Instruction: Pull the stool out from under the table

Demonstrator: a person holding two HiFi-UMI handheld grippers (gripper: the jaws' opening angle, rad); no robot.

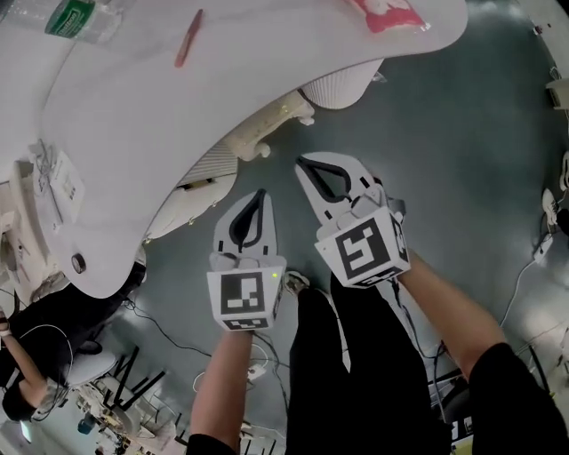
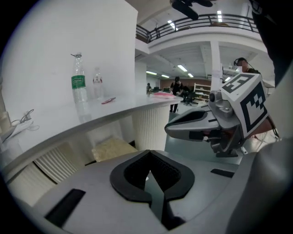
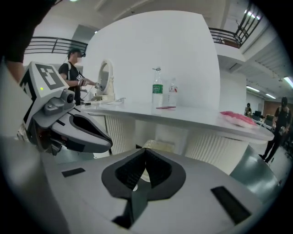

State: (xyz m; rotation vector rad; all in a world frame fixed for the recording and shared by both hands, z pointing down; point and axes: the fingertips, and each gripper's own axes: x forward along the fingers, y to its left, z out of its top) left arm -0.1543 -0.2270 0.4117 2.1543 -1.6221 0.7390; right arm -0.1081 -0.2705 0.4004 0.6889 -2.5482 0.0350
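Note:
The stool [image 1: 267, 124] shows only its cream padded seat, tucked under the edge of the white curved table [image 1: 124, 133]. The same seat shows in the left gripper view [image 2: 112, 148] and the right gripper view [image 3: 158, 146], between the table's ribbed supports. My left gripper [image 1: 260, 195] hangs in the air a short way in front of the stool, shut and empty. My right gripper [image 1: 301, 164] is beside it, slightly further forward, also shut on nothing. Neither touches the stool. Each gripper appears in the other's view: the right gripper [image 2: 192, 122] and the left gripper [image 3: 84, 132].
Two water bottles [image 3: 157, 93], a red pen [image 1: 188, 37] and a pink packet [image 1: 387, 13] lie on the table. Ribbed white table bases [image 1: 342, 84] flank the stool. A person in black [image 1: 44, 329] is at the lower left. Cables [image 1: 533, 258] run over the grey floor.

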